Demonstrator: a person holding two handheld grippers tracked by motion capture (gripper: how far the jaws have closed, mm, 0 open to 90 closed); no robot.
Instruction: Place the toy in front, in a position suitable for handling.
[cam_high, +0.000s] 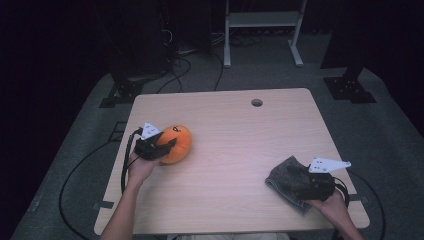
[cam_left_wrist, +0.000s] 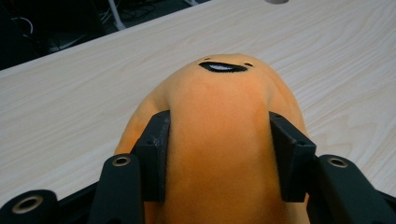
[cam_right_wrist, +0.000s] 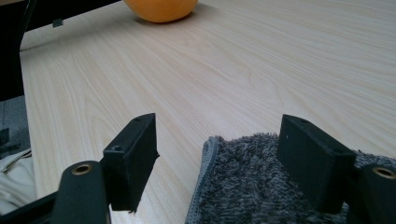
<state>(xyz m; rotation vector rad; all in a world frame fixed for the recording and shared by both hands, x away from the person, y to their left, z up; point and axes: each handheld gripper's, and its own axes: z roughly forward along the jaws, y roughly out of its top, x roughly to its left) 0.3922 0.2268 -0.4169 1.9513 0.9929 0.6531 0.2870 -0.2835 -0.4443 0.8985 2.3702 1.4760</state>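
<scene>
An orange plush toy (cam_high: 179, 142) with a stitched black mouth lies on the left part of the wooden table (cam_high: 230, 130). My left gripper (cam_high: 167, 146) is shut on it. In the left gripper view both black pads press into the sides of the plush toy (cam_left_wrist: 219, 154), which bulges between the left gripper's (cam_left_wrist: 219, 119) jaws. A grey fluffy towel (cam_high: 281, 181) lies crumpled near the table's right front. My right gripper (cam_high: 300, 184) rests over it, open. In the right gripper view the right gripper's (cam_right_wrist: 219, 126) jaws stand wide apart, with the towel's (cam_right_wrist: 243, 191) edge lying between them.
A round cable hole (cam_high: 256, 102) sits near the table's far edge. Beyond the table stand a white frame (cam_high: 262, 30) and black stand feet (cam_high: 350, 87), with cables (cam_high: 175, 70) on the grey floor. The plush toy (cam_right_wrist: 161, 9) shows far off in the right gripper view.
</scene>
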